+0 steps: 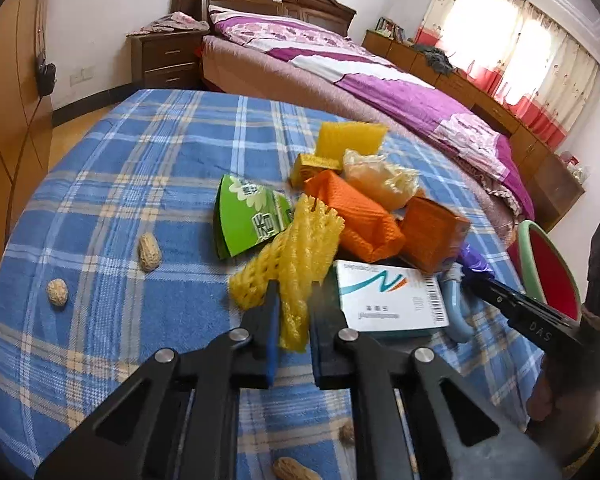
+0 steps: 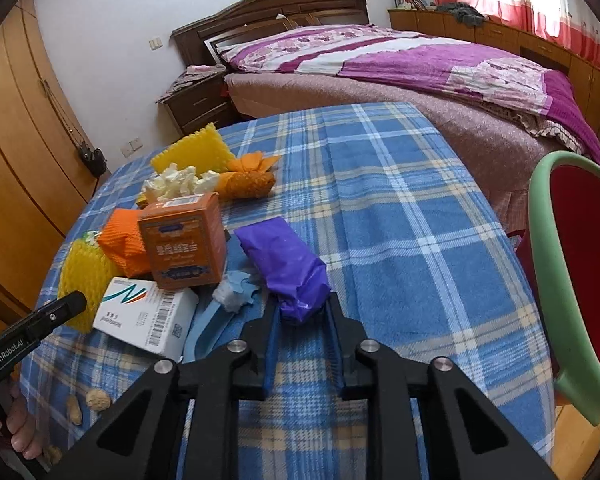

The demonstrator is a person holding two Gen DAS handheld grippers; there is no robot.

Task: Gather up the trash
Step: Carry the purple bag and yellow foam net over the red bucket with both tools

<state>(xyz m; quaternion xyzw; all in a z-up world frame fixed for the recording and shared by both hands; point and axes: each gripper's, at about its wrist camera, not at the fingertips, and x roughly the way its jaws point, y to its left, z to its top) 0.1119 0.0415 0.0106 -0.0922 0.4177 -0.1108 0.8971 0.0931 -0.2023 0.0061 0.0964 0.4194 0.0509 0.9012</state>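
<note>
Left wrist view: left gripper (image 1: 293, 312) clamped on yellow foam net (image 1: 296, 256), pads squeezing its near end; net lies on plaid cloth (image 1: 140, 160) beside white box (image 1: 388, 300).

Right wrist view: right gripper (image 2: 303, 312) pinching purple wrapper (image 2: 284, 264) near end; bin (image 2: 556, 280) at right edge.

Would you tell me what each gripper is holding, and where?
Left gripper pinches the yellow foam net at its near end; right gripper grips the purple bag at its near end.
</note>
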